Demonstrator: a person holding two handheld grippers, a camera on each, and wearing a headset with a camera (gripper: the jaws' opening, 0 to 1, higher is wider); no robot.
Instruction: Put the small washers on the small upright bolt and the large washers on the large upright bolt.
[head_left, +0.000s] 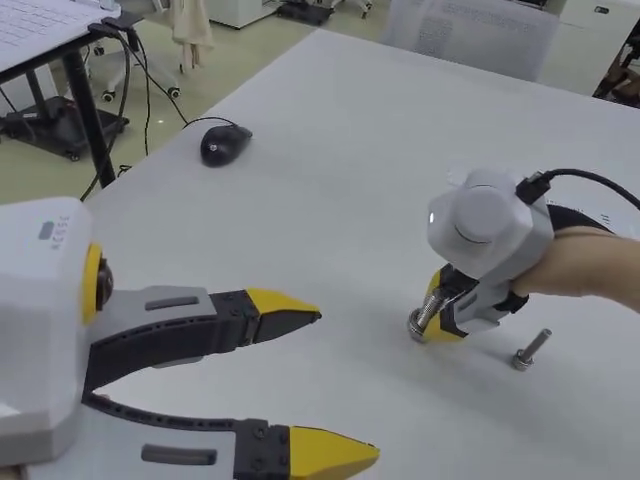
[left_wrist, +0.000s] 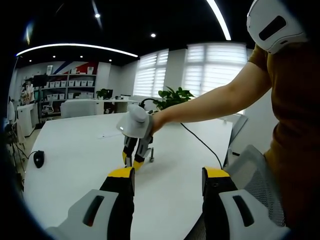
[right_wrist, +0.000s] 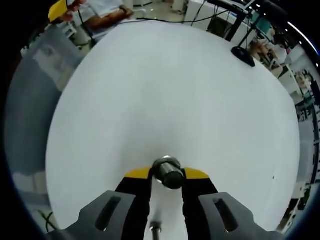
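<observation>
1. Left gripper (head_left: 345, 385): I am holding it at the near left of the white desk (head_left: 340, 180). Its jaws are standing spread wide, and nothing is lying between the yellow tips. In the left gripper view, this gripper (left_wrist: 169, 175) is pointing across the desk (left_wrist: 75, 150) toward the right gripper (left_wrist: 134, 159).

2. Mouse (head_left: 225, 143): a black mouse is sitting on the desk at the far left, well apart from both grippers. Its cable is running off the desk edge.

3. Right gripper (head_left: 440, 312): my right hand (head_left: 585, 262) is holding it right of centre, with the jaws pointing down at the desk. The jaws are pressing in on the large bolt (head_left: 420, 320) and pinching its threaded shank. The bolt is leaning rather than standing straight, and its wide lower end is touching the desk surface. In the right gripper view, the right gripper (right_wrist: 167, 174) is showing the large bolt (right_wrist: 167, 172) end-on as a round metal face. That face is sitting squarely between the two yellow tips, with the white desk (right_wrist: 170, 90) lying beyond it.

4. Small bolt (head_left: 530, 350): it is lying on the desk just beside the right gripper, on that gripper's right. It is touching neither the gripper nor the large bolt.
</observation>
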